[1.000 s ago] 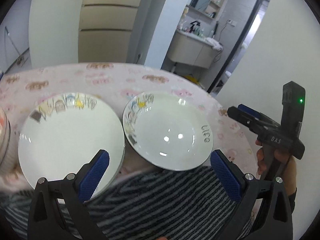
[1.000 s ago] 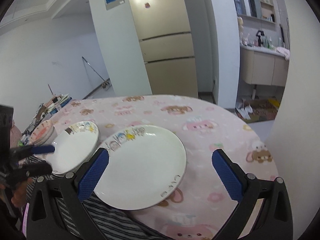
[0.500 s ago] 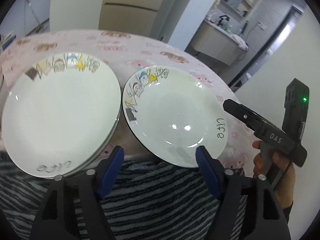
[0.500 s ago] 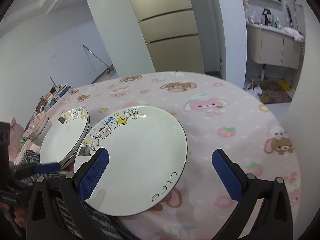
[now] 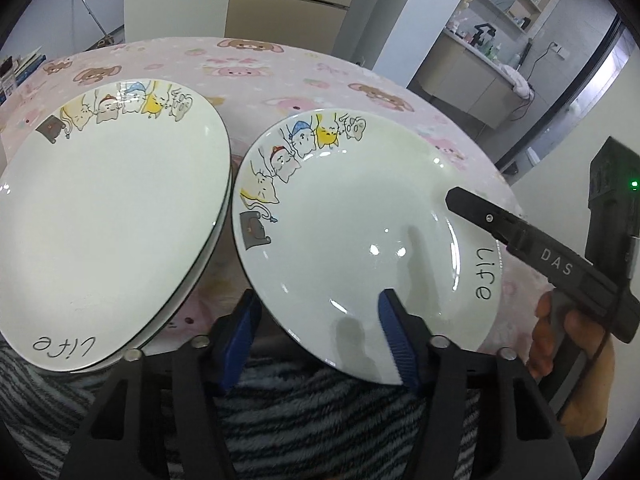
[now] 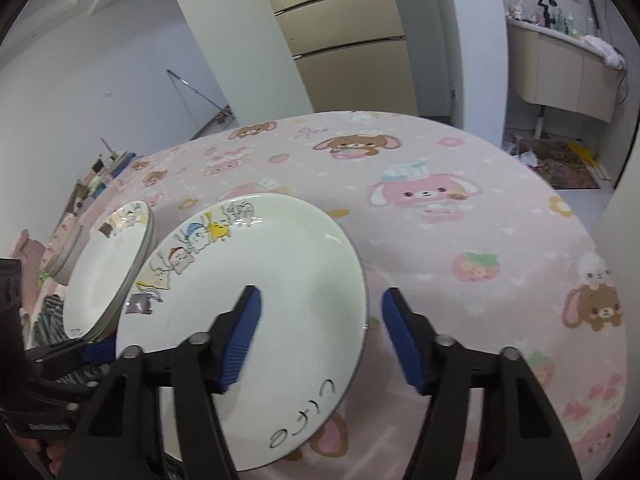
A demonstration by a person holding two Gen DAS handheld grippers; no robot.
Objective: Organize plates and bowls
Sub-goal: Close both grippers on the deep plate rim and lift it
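Left wrist view: the plate (image 5: 360,224) lies on the pink table (image 5: 280,68), its near edge hanging past the table rim over a striped sleeve (image 5: 320,412). The left gripper (image 5: 320,328) straddles that near rim, one pad over the plate face, the other off its edge. Its jaws have just been closing, yet a gap shows on both sides, so nothing is clamped. The risk, as I judge it: the pads closing on a thin, glossy rim from a steep angle may slip, or push the plate sideways into the stack (image 5: 108,216) just beside it. The gripper points steeply down. The right gripper's finger reaches over the far right rim, held by a hand (image 5: 568,340).

Right wrist view: the right gripper (image 6: 320,332) brackets the plate's (image 6: 256,312) right rim, left pad over the face, right pad over the table (image 6: 460,208). Its jaws have also just been closing, not yet pinching. Two uneven grips could tilt the plate or chip it against the stack (image 6: 108,268). This gripper slants down less steeply.
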